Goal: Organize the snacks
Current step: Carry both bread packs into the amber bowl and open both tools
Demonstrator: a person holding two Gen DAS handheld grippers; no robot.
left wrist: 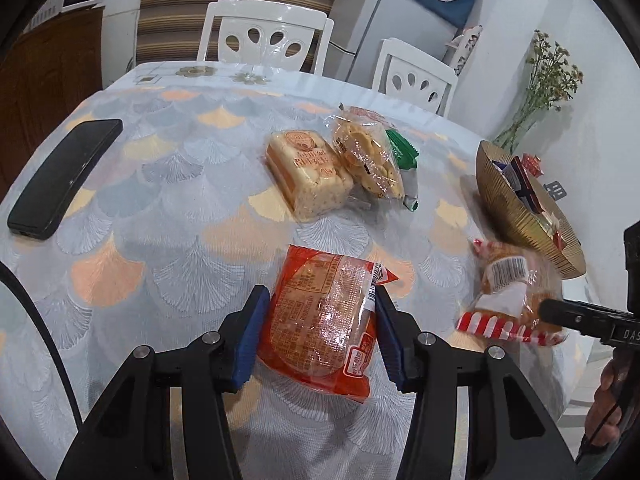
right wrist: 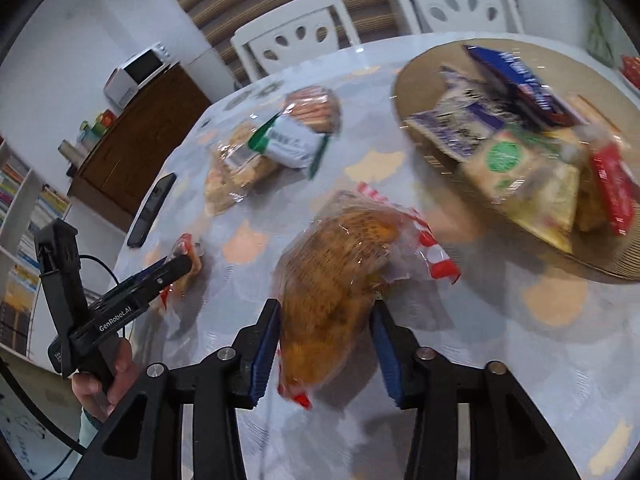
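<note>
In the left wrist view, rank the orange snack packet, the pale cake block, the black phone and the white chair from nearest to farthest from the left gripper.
1. orange snack packet: between the left gripper fingers.
2. pale cake block: mid-table, straight ahead.
3. black phone: table's left edge.
4. white chair: behind the table's far edge.

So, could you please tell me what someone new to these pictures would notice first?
Probably the two held snacks: the orange-red snack packet clamped low in the left gripper, and the clear-wrapped brown bun clamped in the right gripper. Next comes the gold bowl heaped with packets at the table's right edge, then three loose snacks mid-table and a black phone far left.
</note>
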